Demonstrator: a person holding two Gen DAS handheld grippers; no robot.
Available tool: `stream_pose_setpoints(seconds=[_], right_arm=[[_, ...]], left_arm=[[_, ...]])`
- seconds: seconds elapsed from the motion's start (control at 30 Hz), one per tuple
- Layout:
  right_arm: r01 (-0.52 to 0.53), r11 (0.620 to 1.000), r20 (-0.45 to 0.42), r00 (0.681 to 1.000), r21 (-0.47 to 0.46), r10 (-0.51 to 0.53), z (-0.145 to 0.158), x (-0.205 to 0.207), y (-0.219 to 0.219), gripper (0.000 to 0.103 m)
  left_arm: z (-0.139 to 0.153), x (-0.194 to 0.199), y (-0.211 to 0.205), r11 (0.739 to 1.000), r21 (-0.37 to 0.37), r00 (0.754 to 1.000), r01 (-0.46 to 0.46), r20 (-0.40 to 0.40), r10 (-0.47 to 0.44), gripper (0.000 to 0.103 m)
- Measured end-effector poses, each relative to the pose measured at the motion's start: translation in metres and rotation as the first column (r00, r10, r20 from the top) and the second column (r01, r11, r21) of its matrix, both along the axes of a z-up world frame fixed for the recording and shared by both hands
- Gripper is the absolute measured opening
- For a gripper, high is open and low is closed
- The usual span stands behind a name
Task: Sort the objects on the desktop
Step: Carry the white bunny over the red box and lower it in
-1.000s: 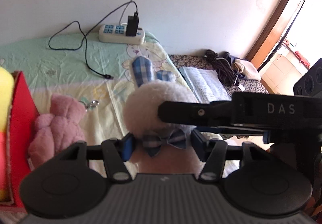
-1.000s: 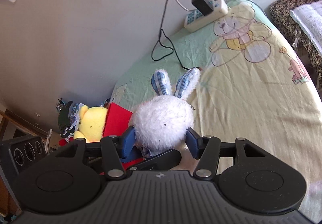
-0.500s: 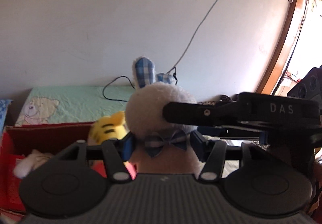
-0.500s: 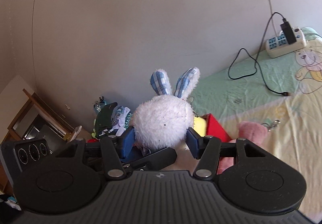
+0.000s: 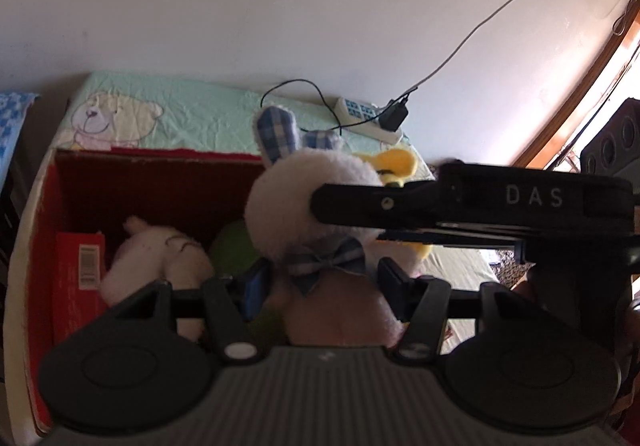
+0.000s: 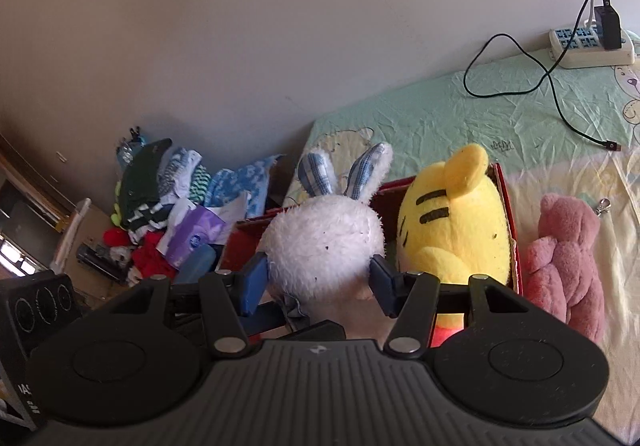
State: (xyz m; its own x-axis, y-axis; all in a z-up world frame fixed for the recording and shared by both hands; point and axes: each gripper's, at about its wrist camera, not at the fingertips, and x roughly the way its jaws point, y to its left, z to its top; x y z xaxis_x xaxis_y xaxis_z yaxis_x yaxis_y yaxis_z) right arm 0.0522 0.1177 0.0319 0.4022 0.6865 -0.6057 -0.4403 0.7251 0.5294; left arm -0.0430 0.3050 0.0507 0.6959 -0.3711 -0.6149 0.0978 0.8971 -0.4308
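Note:
A white plush rabbit [image 5: 304,201] with blue checked ears and a bow tie is held by both grippers above a red cardboard box [image 5: 44,213]. My left gripper [image 5: 324,286] is shut on its body below the bow. My right gripper [image 6: 316,282] is shut on its head [image 6: 324,242]; that gripper crosses the left wrist view as a black bar. The box [image 6: 514,230] holds a yellow striped plush [image 6: 456,221], a white plush [image 5: 156,262] and a green thing [image 5: 234,250]. A pink plush bear [image 6: 564,258] lies on the sheet right of the box.
The box sits on a pastel bear-print sheet [image 6: 480,113] against a white wall. A power strip [image 6: 592,45] with a black cable lies at the far right. A heap of clothes and packets [image 6: 176,201] lies left of the box.
Both grippers have carried the rabbit from over the open sheet leftward to above the red box; the views now look down into the box. The grips have not changed.

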Motion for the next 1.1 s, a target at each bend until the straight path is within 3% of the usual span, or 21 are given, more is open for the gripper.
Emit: stream_pose_setpoints(seconds=[0.17, 0.37, 0.53, 0.67, 0.77, 0.8, 0.87, 0.97, 1.03, 1.1], right_arm=[[0.007, 0.992, 0.025, 1.000, -0.130, -0.004, -0.013, -0.009, 0.020, 0.058], [0.010, 0.972, 0.086, 0.996, -0.237, 0.011, -0.016, -0.014, 0.037, 0.062], [0.007, 0.976, 0.086, 0.996, -0.219, 0.012, -0.010, -0.016, 0.039, 0.061], [0.085, 0.977, 0.141, 0.988, -0.194, -0.058, 0.002, -0.017, 0.031, 0.061], [0.092, 0.988, 0.152, 0.986, -0.123, -0.073, 0.008, -0.016, 0.029, 0.051], [0.082, 0.991, 0.147, 0.987, -0.104, -0.066, 0.008, -0.015, 0.031, 0.042], [0.057, 0.995, 0.137, 0.990, -0.085, -0.045, 0.007, -0.011, 0.037, 0.039], [0.075, 0.988, 0.106, 0.992, -0.134, -0.061, -0.004, -0.002, 0.045, 0.033], [0.089, 0.982, 0.096, 0.993, -0.168, -0.074, -0.012, 0.004, 0.046, 0.019], [0.100, 0.979, 0.095, 0.992, -0.177, -0.084, -0.017, 0.006, 0.045, 0.016]], left_arm=[[-0.025, 0.008, 0.001, 0.999, 0.000, 0.998, 0.039, -0.056, -0.039, 0.060], [-0.032, 0.009, 0.011, 0.998, -0.024, 0.996, 0.056, -0.065, -0.057, 0.065], [-0.028, 0.002, 0.016, 0.998, 0.004, 0.997, 0.060, -0.051, -0.060, 0.065], [-0.023, 0.003, 0.021, 0.999, 0.032, 0.999, 0.038, -0.037, -0.037, 0.065], [-0.023, 0.009, 0.018, 0.998, 0.026, 0.998, 0.056, -0.035, -0.055, 0.065], [-0.023, 0.013, 0.015, 0.998, 0.022, 0.997, 0.067, -0.034, -0.066, 0.065], [-0.024, 0.017, 0.008, 0.996, 0.038, 0.996, 0.086, -0.031, -0.085, 0.066], [-0.027, 0.021, -0.002, 0.992, 0.074, 0.994, 0.103, -0.035, -0.101, 0.066], [-0.028, 0.020, -0.001, 0.991, 0.077, 0.994, 0.106, -0.033, -0.104, 0.066], [-0.027, 0.020, 0.002, 0.992, 0.071, 0.994, 0.103, -0.030, -0.101, 0.067]])
